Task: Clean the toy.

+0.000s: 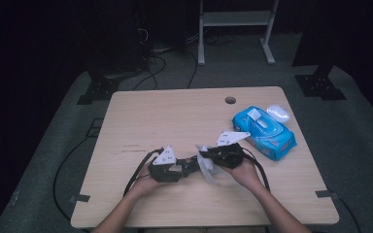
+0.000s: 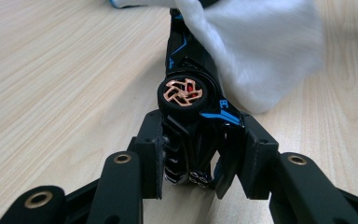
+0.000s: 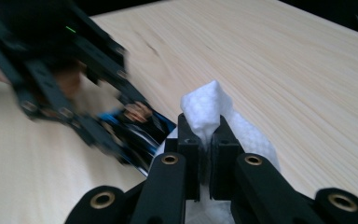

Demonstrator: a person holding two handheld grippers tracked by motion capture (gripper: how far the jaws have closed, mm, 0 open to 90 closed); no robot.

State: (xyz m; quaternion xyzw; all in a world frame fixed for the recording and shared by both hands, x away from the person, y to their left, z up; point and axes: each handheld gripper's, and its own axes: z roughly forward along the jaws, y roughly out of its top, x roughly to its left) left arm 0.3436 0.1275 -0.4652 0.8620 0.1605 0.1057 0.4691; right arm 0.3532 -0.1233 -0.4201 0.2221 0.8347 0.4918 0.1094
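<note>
Left tool (image 2: 200, 154): clamped on toy car (image 2: 191, 100), held just above surface (image 1: 175, 116). Right tool (image 3: 205, 140): pinched shut on white wipe (image 3: 205, 109), touching car's side. Advice: keep the car steady and wipe with light strokes along the body. Wipes pack (image 1: 264, 131): right.

The toy car (image 1: 190, 164) is sitting low in the middle of the frame on the bench (image 1: 175, 116), between the left hand-held gripper (image 1: 175, 170) and the right hand-held gripper (image 1: 209, 158). The wipe (image 1: 208, 167) is hanging just right of the car, touching it. The wipes pack (image 1: 264, 133) is lying at centre right, with a lid (image 1: 278, 113) just behind it.
</note>
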